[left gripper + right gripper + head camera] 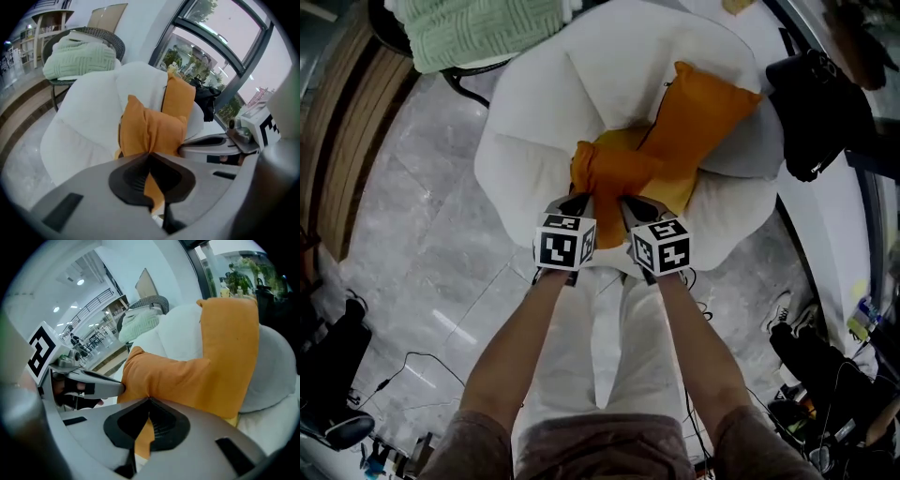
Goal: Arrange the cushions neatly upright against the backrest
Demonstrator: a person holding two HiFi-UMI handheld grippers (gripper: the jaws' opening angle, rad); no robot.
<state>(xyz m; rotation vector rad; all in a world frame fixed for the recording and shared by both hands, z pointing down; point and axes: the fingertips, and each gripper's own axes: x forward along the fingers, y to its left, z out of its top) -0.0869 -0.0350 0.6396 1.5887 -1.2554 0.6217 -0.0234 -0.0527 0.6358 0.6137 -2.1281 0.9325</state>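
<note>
A white armchair (534, 103) holds two orange cushions and a grey one (755, 145). The near orange cushion (614, 169) lies at the seat's front, bunched where both grippers pinch its near edge. My left gripper (583, 199) is shut on that edge's left part, and orange fabric shows between its pads (150, 157). My right gripper (631, 203) is shut on the same edge just to the right (149, 401). The second orange cushion (703, 108) lies behind it, slanting toward the backrest's right side, partly over the grey cushion. It stands tall in the right gripper view (232, 329).
A wicker chair with a folded green blanket (478, 28) stands beyond the armchair on the left. A black bag (816, 112) rests on a white ledge to the right. Cables (412, 361) and shoes (783, 309) lie on the grey floor around my legs.
</note>
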